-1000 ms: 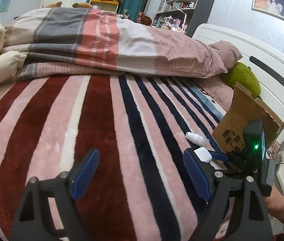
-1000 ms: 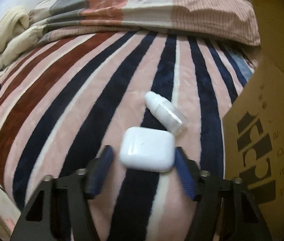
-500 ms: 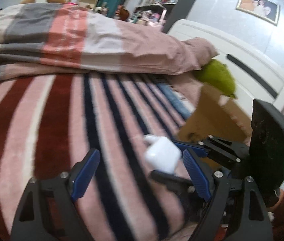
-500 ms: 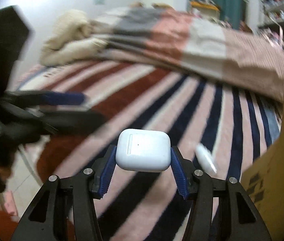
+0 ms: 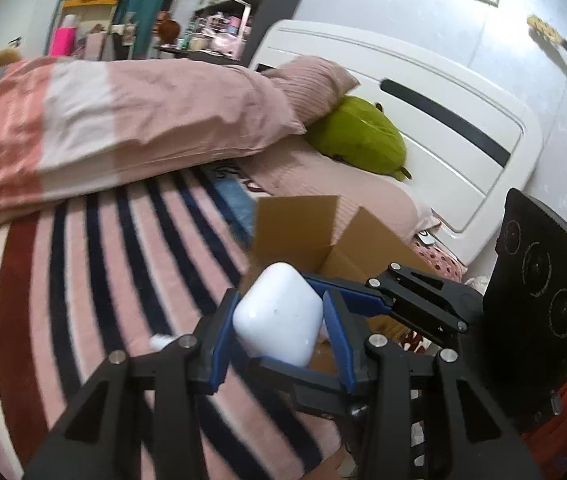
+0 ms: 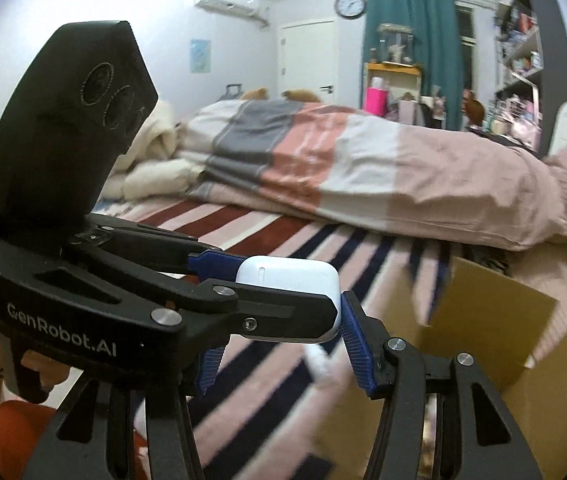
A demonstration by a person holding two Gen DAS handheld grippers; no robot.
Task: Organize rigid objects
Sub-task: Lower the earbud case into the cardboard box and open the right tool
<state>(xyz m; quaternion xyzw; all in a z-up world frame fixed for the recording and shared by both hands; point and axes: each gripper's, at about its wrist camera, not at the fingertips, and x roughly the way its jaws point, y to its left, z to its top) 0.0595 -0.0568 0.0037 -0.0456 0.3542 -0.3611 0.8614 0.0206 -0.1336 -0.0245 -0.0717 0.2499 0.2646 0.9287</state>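
A white earbud case [image 5: 279, 316] hangs in the air between both grippers, above the striped blanket. My left gripper [image 5: 281, 338] has closed its blue pads on the case's sides. My right gripper [image 6: 283, 338] still has its pads against the same case [image 6: 295, 280], crossing the left one. The left gripper's body [image 6: 83, 280] fills the left of the right wrist view. A small white bottle [image 5: 161, 342] lies on the blanket, mostly hidden behind the left fingers. An open cardboard box [image 5: 323, 236] stands just beyond the case.
The box also shows in the right wrist view [image 6: 495, 320] at the lower right. A folded duvet [image 5: 123, 120] and a green plush toy [image 5: 363, 136] lie at the back. The white headboard [image 5: 423, 120] is at the right.
The right gripper lifted the case off the blanket and swung it over to the left gripper. The left gripper turned right and closed on the case.
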